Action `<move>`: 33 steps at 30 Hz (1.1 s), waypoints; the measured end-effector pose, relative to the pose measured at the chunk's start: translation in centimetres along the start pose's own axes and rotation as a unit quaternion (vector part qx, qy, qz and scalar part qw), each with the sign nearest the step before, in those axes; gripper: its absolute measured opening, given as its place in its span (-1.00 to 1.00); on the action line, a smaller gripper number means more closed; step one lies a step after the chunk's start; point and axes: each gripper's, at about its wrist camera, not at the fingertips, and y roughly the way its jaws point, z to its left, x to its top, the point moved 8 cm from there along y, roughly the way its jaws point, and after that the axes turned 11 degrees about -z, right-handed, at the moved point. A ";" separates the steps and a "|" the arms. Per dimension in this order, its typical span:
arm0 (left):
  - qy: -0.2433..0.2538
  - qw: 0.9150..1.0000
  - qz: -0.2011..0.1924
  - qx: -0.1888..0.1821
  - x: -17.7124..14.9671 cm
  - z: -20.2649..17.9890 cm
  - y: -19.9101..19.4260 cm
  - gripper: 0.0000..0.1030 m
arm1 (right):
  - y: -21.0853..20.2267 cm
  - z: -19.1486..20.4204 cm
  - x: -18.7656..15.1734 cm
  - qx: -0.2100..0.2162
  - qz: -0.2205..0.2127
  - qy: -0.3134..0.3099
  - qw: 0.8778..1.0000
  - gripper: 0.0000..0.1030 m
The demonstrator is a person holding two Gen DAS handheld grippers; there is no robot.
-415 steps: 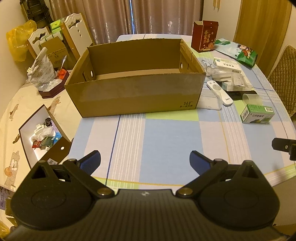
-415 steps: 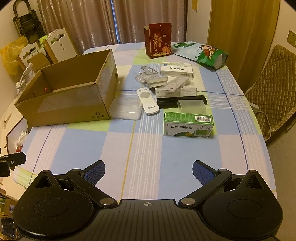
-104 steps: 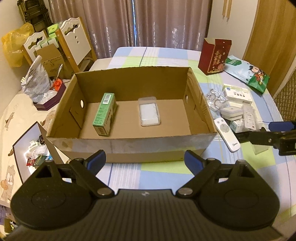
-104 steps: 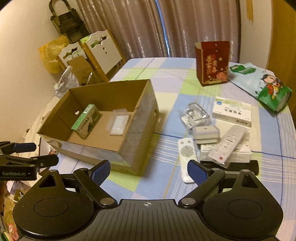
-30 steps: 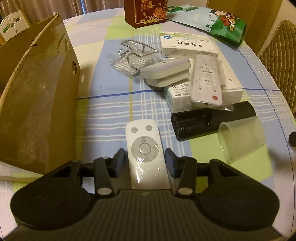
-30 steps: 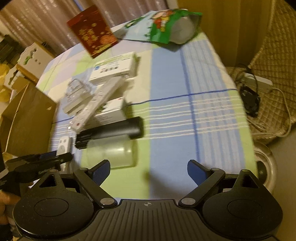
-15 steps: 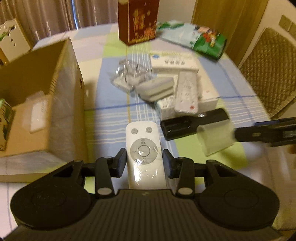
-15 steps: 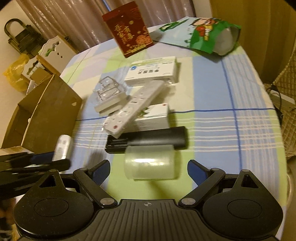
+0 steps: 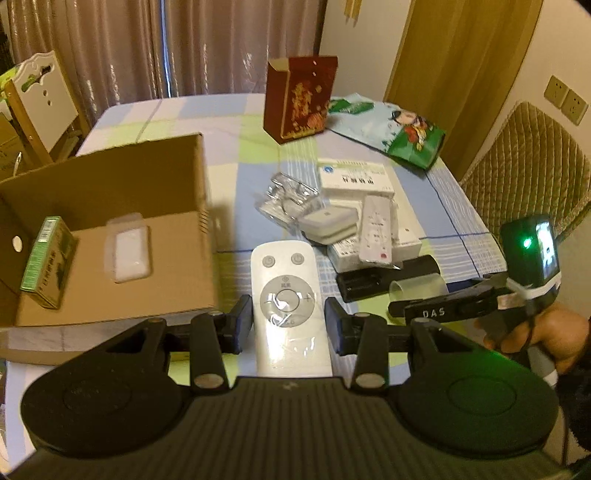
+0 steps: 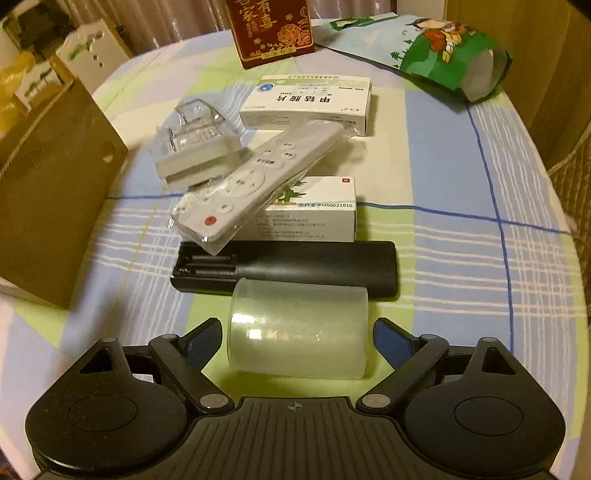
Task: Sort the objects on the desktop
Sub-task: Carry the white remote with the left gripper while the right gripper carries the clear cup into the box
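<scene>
Left wrist view: left hand-held gripper [image 9: 289, 320] clamps white remote [image 9: 288, 306], long axis pointing forward along the fingers.

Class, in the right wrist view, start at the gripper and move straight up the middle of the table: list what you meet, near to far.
Clear cup → black remote → white remote → blue-logo medicine box → red box.

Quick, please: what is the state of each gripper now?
Left gripper: shut on the white round-button remote.
Right gripper: jaws have just been closing around the lying translucent cup; pads not yet touching it.
</scene>
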 end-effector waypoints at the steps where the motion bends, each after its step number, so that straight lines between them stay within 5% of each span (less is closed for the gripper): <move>1: -0.001 1.000 -0.002 0.000 0.1 0.4 -0.3 -0.29 | 0.0 0.1 0.0 -0.005 0.000 -0.007 1.000 0.43; 11: -0.009 1.000 -0.017 -0.004 1.0 4.4 -2.8 -0.29 | -3.1 2.0 -0.9 0.014 0.003 0.015 1.000 0.43; 21: -0.015 0.998 -0.048 0.026 4.2 11.9 -4.6 -0.29 | -7.7 9.7 5.4 0.098 -0.078 -0.024 0.992 0.43; 27: -0.022 0.997 -0.056 0.046 6.5 17.0 -2.6 -0.29 | -8.5 16.6 10.3 0.164 -0.113 -0.106 0.974 0.43; 33: -0.031 0.998 -0.027 0.056 7.2 21.0 1.6 -0.29 | -7.8 23.9 14.2 0.222 -0.134 -0.232 0.938 0.43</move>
